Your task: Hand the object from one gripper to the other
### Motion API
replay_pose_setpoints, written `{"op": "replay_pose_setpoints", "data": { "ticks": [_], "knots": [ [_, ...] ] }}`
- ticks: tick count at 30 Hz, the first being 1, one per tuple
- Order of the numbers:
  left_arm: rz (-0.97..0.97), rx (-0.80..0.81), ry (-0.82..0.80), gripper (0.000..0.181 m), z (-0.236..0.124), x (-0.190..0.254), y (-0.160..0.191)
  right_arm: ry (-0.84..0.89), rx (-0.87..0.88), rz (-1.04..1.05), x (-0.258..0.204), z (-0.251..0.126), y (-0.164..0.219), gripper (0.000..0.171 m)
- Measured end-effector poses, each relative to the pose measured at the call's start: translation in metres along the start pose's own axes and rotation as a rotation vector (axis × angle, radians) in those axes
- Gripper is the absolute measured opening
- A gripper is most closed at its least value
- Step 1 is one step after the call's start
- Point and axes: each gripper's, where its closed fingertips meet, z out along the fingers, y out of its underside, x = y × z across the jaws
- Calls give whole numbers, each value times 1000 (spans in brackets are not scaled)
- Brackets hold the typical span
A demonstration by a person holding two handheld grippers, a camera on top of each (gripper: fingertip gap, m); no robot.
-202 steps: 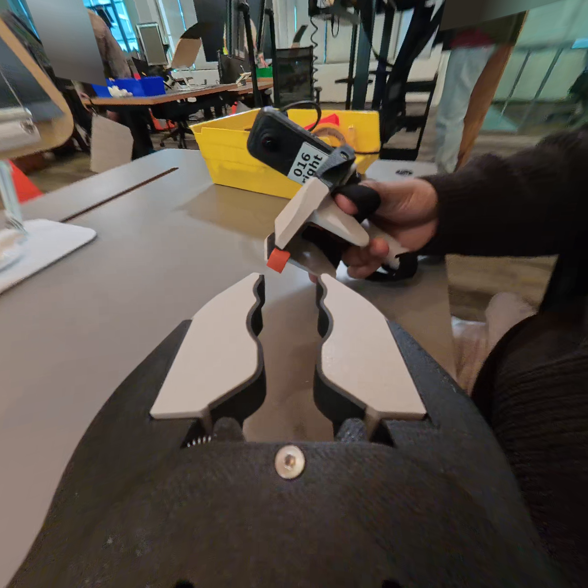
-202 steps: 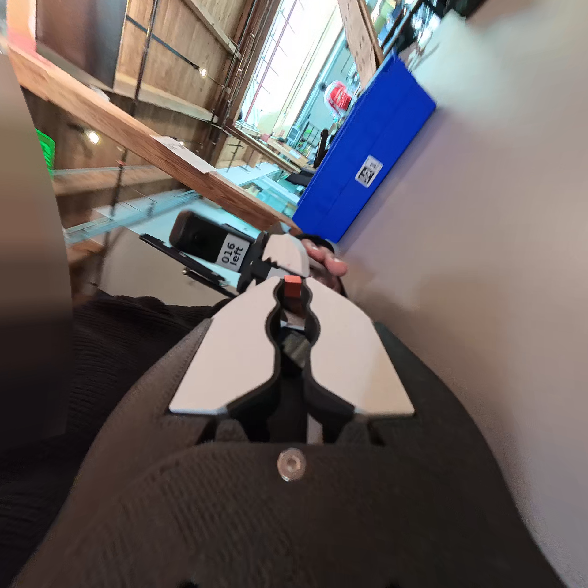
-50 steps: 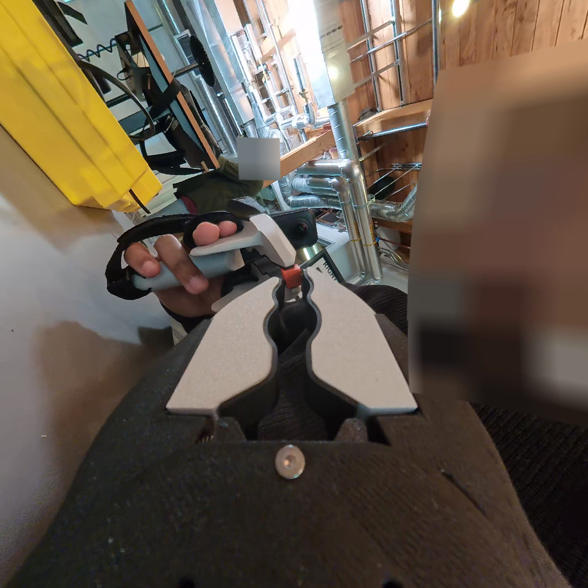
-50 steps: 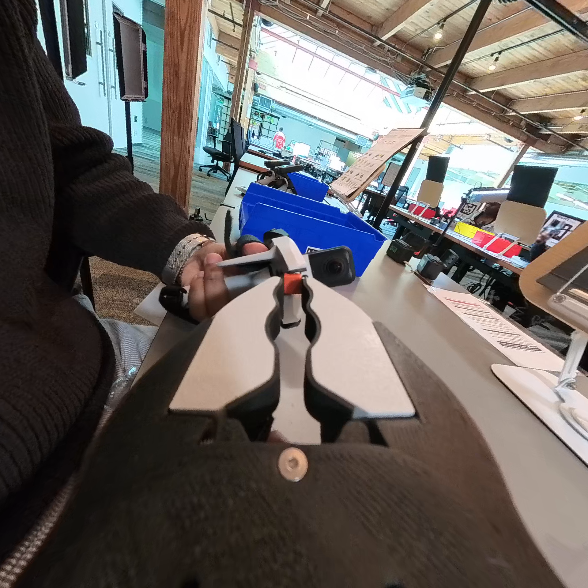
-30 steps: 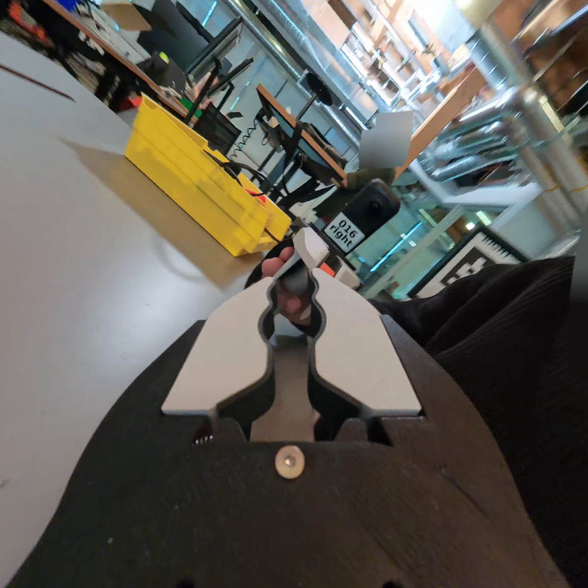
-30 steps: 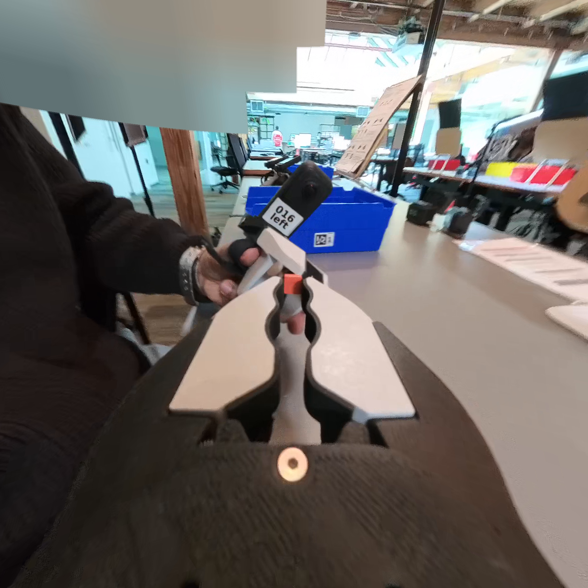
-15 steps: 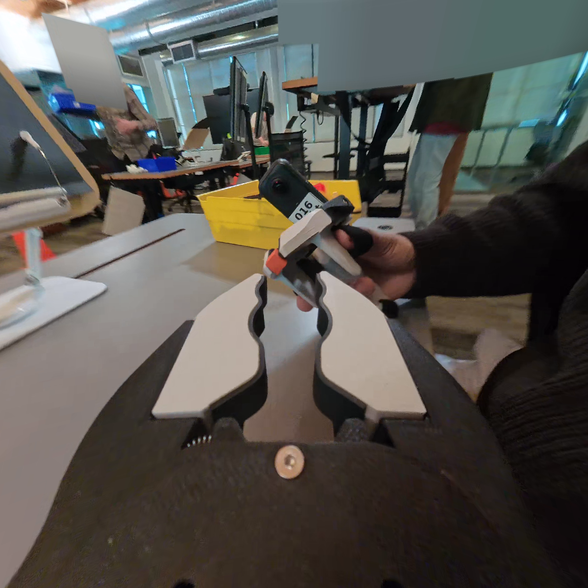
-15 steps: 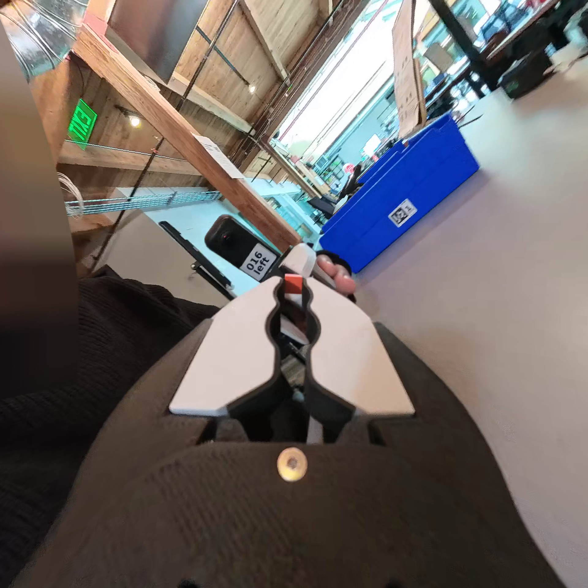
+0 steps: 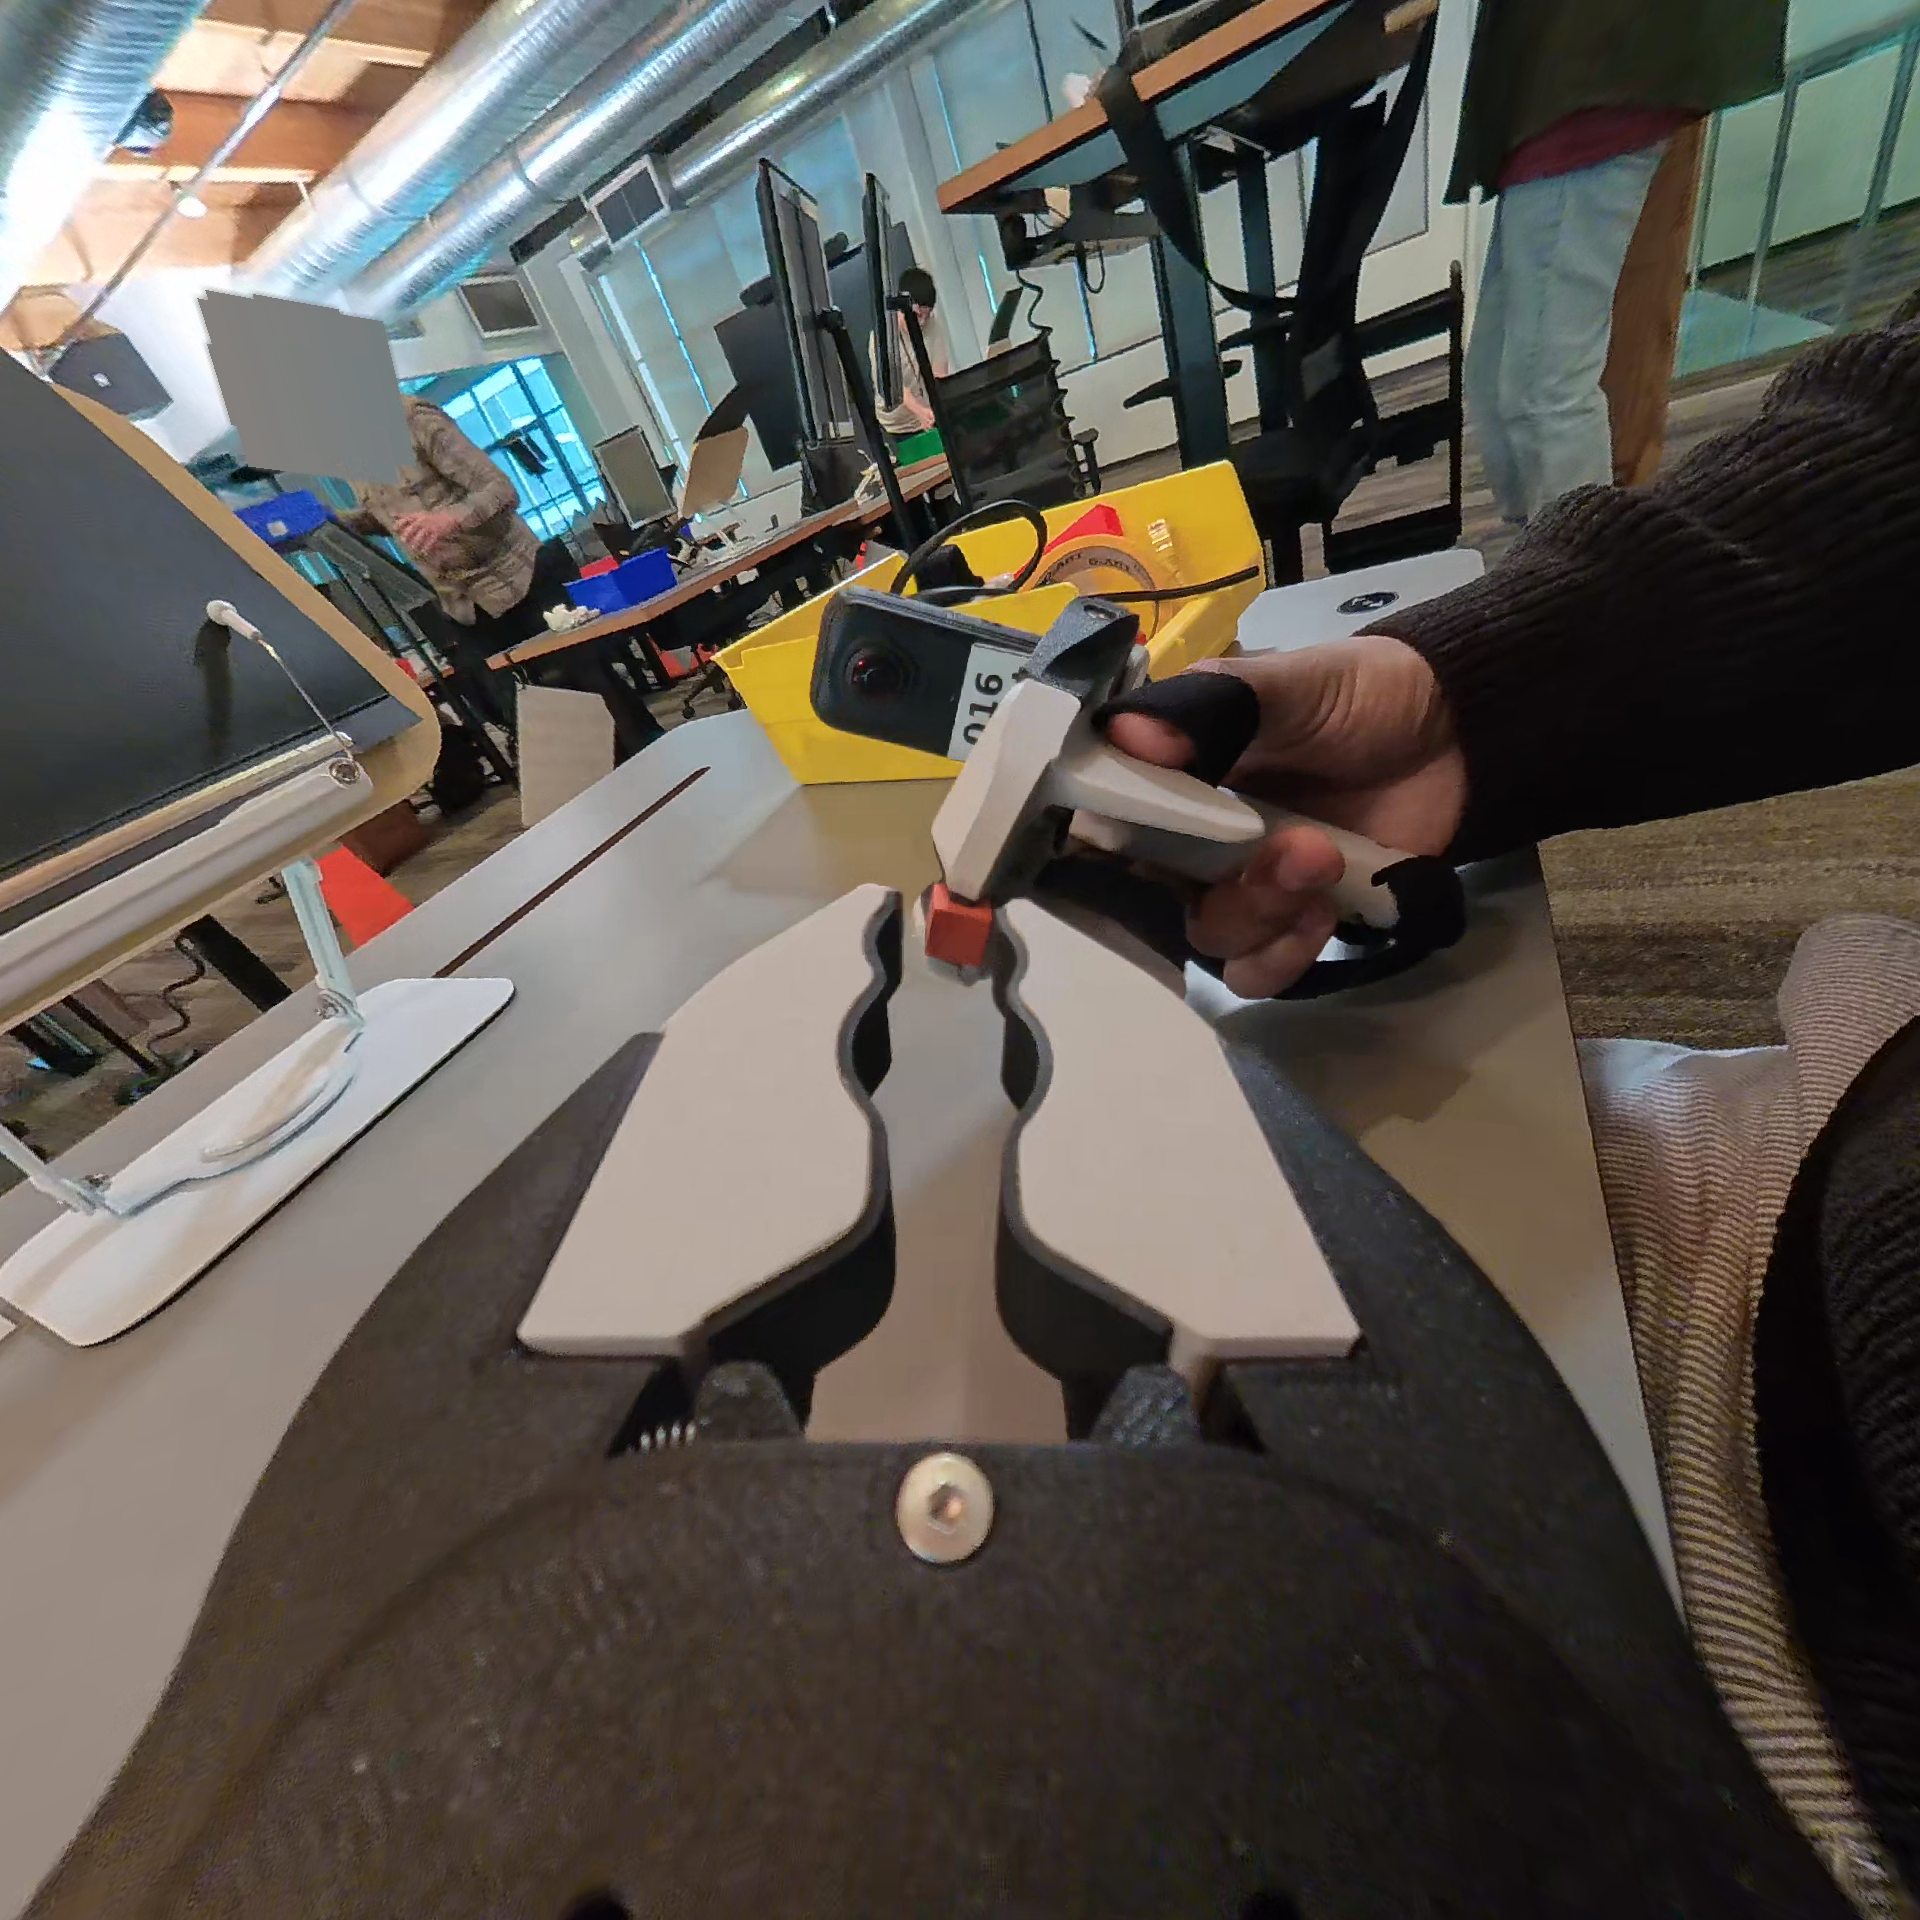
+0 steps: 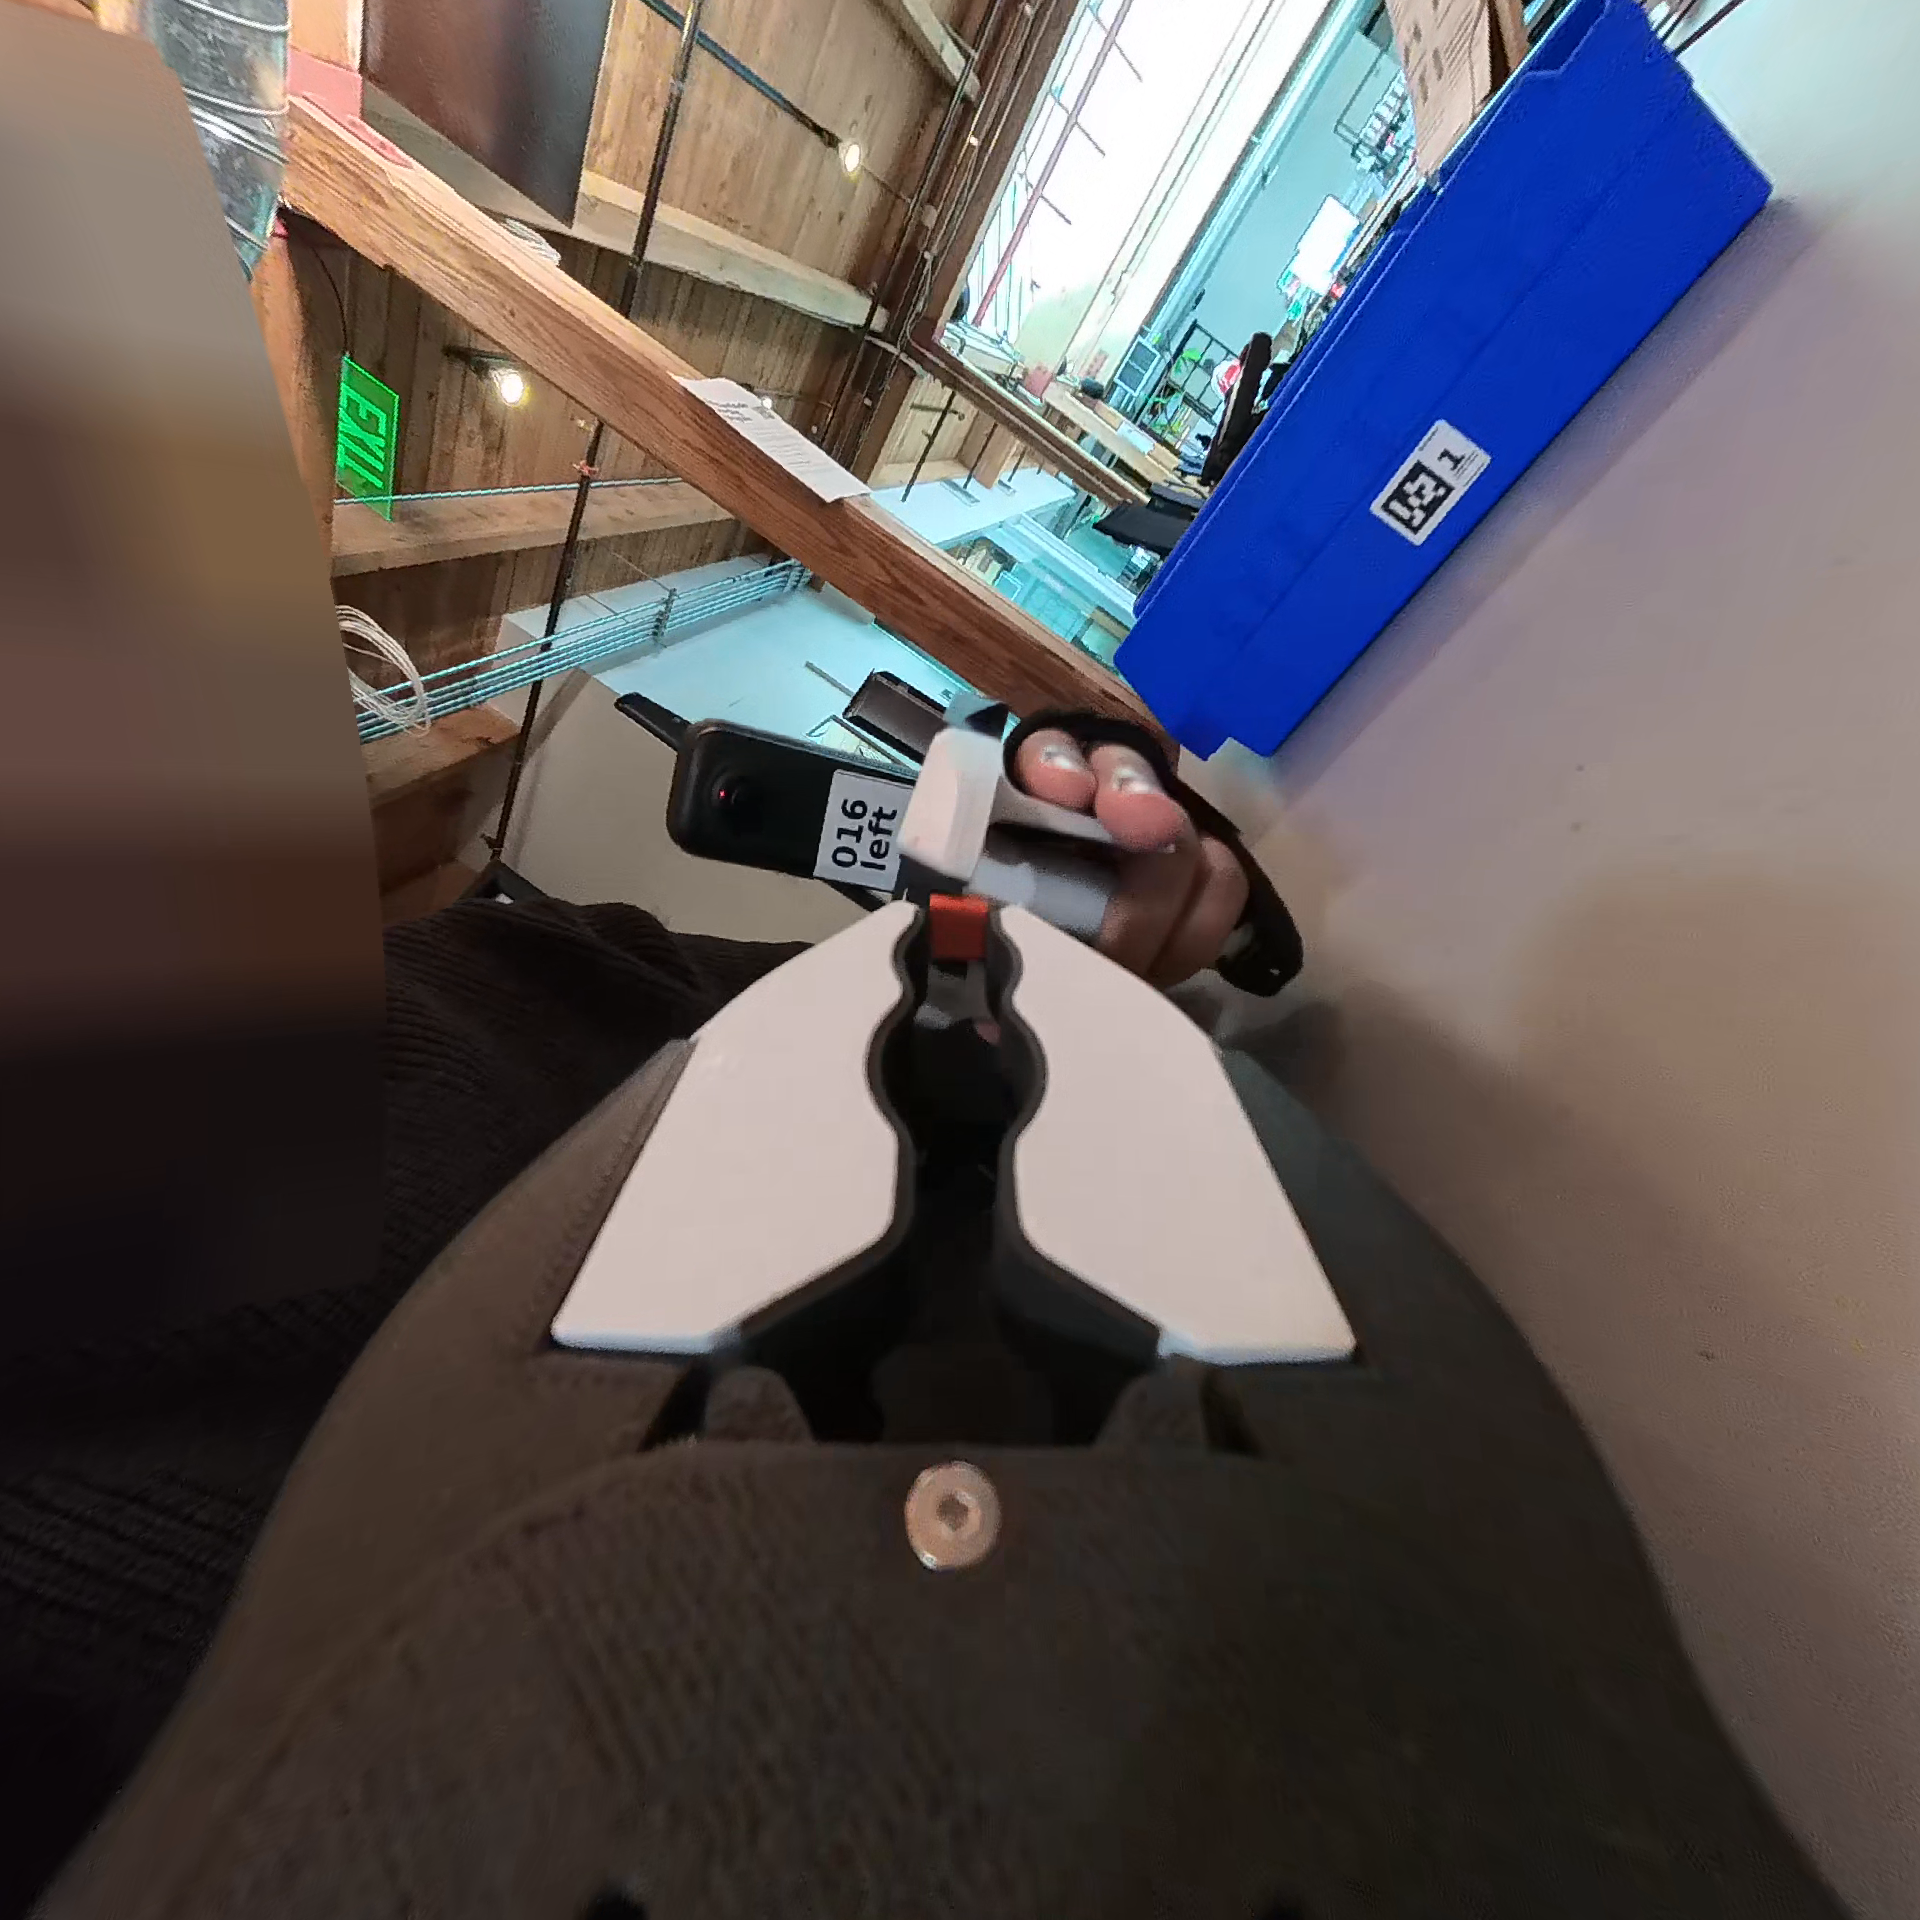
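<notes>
A small orange block [image 9: 956, 930] is pinched at the tips of my right gripper [image 9: 968, 896], which a hand holds, reaching in from the right in the left wrist view. My left gripper [image 9: 948, 909] is open, and the block sits between its two fingertips with a small gap on each side. In the right wrist view my right gripper [image 10: 958, 916] is shut on the orange block [image 10: 956, 928]. The left gripper [image 10: 951, 883] meets it head-on, held by a hand. Both are just above the grey table [image 9: 644, 862].
A yellow bin [image 9: 1195, 613] with tape and cables stands behind the grippers. A monitor stand's white base [image 9: 260, 1122] is at the left. A blue bin [image 10: 1455, 416] stands on the table. People stand among desks in the background. Both grippers' tips are close together, under 4 cm apart.
The right gripper has brought the orange block down from above the left fingers to between the left fingertips. The left jaws have narrowed a little. The right gripper still holds the block.
</notes>
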Motion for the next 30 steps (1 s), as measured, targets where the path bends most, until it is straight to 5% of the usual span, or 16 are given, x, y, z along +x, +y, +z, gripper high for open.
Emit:
{"op": "replay_pose_setpoints", "data": {
  "ticks": [5,9,17,23,30],
  "knots": [
    [11,1,16,11,0,2,-2,-33,10,34,-2,1,1,12],
    [-34,18,14,11,-1,-1,-5,-23,57,10,2,0,-6,30],
    [-225,-21,-12,10,-3,-18,4,124,109,-271,3,-10,-24,31],
    [61,-297,-177,10,-1,-31,37,449,-14,-421,34,-19,-15,24],
    [368,-454,-202,10,5,-15,47,557,-142,-498,44,-14,2,19]
  ]
}}
